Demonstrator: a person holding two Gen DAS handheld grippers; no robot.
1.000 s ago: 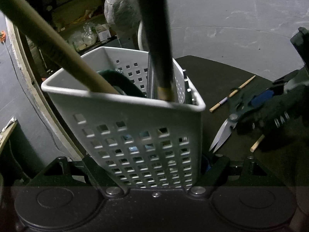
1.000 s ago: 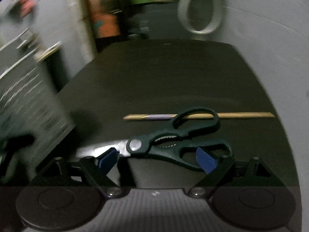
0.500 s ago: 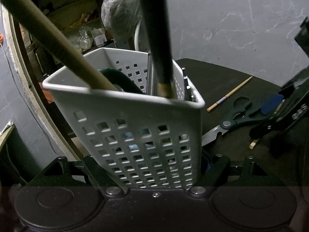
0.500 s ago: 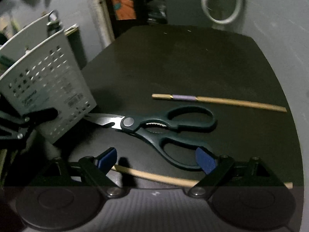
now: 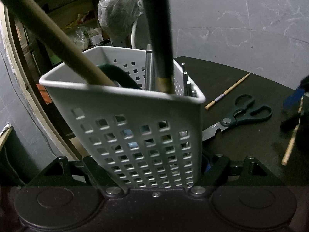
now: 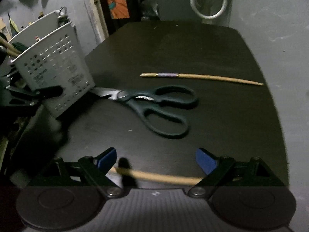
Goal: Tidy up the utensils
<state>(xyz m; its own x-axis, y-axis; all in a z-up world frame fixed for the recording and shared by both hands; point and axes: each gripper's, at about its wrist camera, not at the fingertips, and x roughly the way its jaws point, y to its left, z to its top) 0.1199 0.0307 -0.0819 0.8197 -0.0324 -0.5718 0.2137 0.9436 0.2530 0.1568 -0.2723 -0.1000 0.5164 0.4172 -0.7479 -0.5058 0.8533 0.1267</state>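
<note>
The white plastic basket (image 5: 139, 135) is standing on the left end of a dark, matte bench (image 6: 173, 48), its walls pierced with rows of small square holes and its rim forming a rounded triangle. A pale wooden handle (image 5: 58, 36) and a dark handle with a brass band (image 5: 160, 38) are leaning out of it, along with some metal utensils (image 5: 188, 85). The left gripper (image 5: 154, 166) is clamping the basket's lower walls between its black fingers, closed tight on it and tilted downward.

Just beside the basket, green-handled scissors (image 6: 154, 106) are lying flat on the bench, the steel blades pointing toward the basket and nearly touching it. Beyond them a slim wooden chopstick (image 6: 202, 76) with a purple band is lying apart. A second chopstick (image 6: 160, 176) is lying crosswise near the bench's front edge.

The right gripper (image 6: 156, 159) is hovering over that nearer chopstick, angled down, its blue-padded fingers (image 6: 203, 160) standing wide apart and gripping nothing.

Around the bench the grey concrete floor (image 5: 241, 19) is showing scuffs and pale streaks. A clear plastic bag (image 5: 117, 9) and cluttered shelves (image 5: 77, 23) are sitting in the dim background, and a white hose loop (image 6: 209, 0) is hanging against the wall.
</note>
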